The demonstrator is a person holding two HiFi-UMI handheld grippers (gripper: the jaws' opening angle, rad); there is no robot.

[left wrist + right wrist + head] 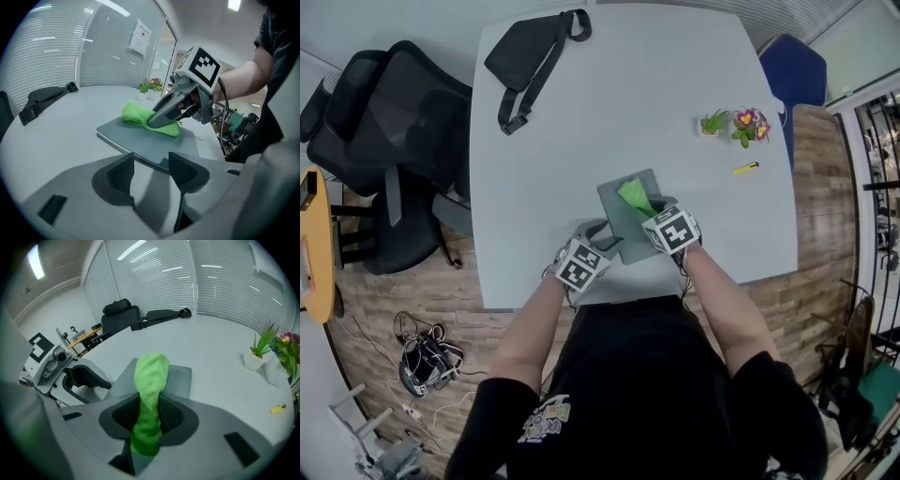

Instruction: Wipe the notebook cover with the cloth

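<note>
A grey notebook lies flat near the front edge of the white table. A bright green cloth rests on its cover. My right gripper is shut on the cloth, which trails forward from between its jaws onto the notebook. My left gripper stands open at the notebook's near left corner, with nothing between its fingers. From the left gripper view, the right gripper presses the cloth onto the cover.
A black bag lies at the table's far left. Two small potted plants and a yellow marker sit at the right. A black office chair stands left of the table and a blue chair at the far right.
</note>
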